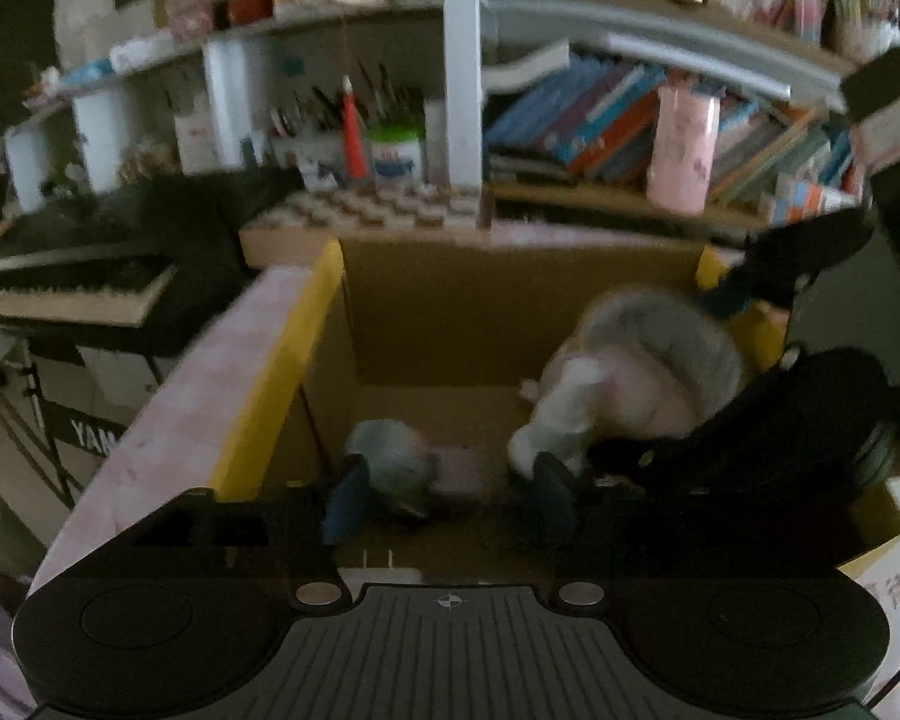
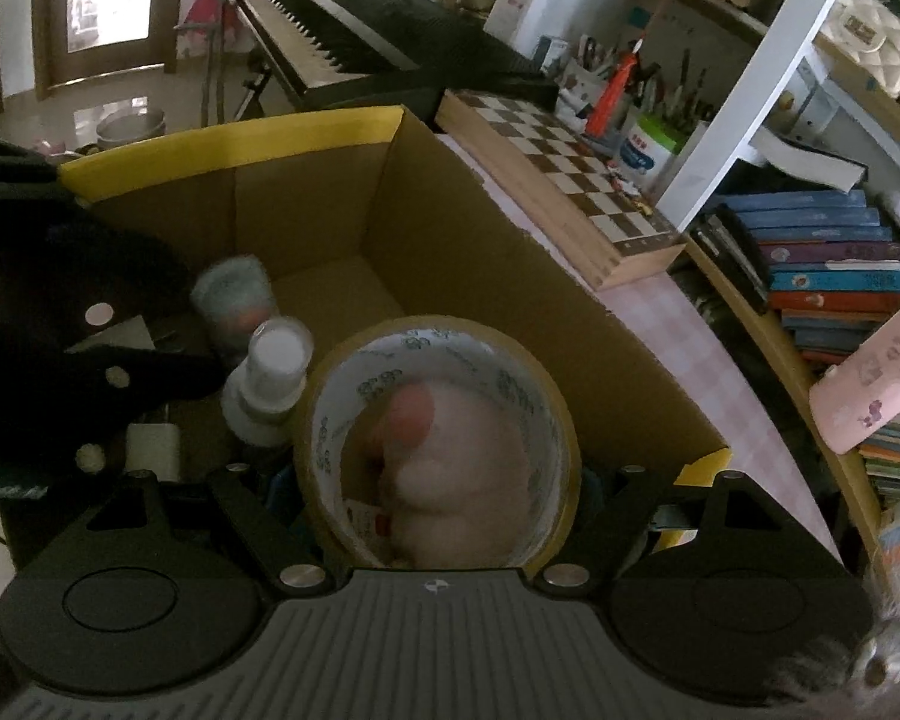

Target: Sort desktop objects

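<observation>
An open cardboard box (image 1: 450, 300) (image 2: 306, 210) with yellow flaps lies under both grippers. My left gripper (image 1: 450, 495) hangs inside it with its jaws open. A small blurred grey-blue and pink tube (image 1: 399, 465) (image 2: 234, 300) sits between its fingers, against the left fingertip (image 1: 345, 492) and apart from the right one. My right gripper (image 2: 438, 480) is shut on a wide roll of brown tape (image 2: 438, 438) (image 1: 660, 348), held over the box, and something pink shows through its hole. A white bottle (image 2: 270, 372) (image 1: 552, 420) stands beside the roll. A white charger plug (image 2: 150, 450) lies low in the box.
A wooden chessboard (image 2: 570, 180) (image 1: 378, 210) lies just behind the box on the pink checked cloth. Beyond it are pen cups (image 2: 648, 144), a shelf of books (image 2: 828, 264) and a pink bottle (image 1: 684, 144). A piano keyboard (image 2: 342, 30) (image 1: 72, 288) stands to the left.
</observation>
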A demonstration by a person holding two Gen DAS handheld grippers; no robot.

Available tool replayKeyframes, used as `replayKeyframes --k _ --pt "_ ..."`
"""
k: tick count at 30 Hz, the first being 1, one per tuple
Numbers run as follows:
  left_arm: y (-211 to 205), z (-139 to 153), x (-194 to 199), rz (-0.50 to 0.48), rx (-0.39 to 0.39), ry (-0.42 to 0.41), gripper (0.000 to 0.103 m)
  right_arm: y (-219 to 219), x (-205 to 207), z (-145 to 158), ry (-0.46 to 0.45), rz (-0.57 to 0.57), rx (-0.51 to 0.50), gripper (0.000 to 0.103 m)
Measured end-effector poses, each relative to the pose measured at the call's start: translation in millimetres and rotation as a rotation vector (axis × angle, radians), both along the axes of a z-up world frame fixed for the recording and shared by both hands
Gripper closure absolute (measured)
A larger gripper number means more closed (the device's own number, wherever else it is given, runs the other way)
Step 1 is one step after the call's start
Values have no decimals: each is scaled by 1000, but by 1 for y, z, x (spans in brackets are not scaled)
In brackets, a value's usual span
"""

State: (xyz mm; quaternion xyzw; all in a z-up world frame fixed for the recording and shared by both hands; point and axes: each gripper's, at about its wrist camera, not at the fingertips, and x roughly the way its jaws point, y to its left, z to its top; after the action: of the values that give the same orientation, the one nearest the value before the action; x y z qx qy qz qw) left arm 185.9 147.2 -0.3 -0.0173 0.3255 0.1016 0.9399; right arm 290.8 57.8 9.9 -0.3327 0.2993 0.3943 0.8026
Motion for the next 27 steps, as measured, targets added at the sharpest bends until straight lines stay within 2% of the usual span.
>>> replayKeyframes --k 2,5,7,12,16,21,27 --pt "-3 7 -8 18 28 -47 21 -2 -6 2 -15 -14 14 20" --pt "-1 19 -20 32 27 -98 20 -6 -17 6 -39 -40 41 19" --pt "2 26 -28 49 17 -124 18 -8 -26 9 -70 -49 54 14" --pt "5 39 -51 74 -24 -168 16 -21 -41 26 -124 -115 122 14" --pt "0 46 -66 61 -24 -186 10 -38 -53 38 -152 -196 190 14" --pt "-3 49 -88 42 -35 -180 10 -59 -80 48 -209 -299 258 13" --pt "-2 47 -121 31 -54 -180 10 -80 -121 54 -234 -396 315 12"
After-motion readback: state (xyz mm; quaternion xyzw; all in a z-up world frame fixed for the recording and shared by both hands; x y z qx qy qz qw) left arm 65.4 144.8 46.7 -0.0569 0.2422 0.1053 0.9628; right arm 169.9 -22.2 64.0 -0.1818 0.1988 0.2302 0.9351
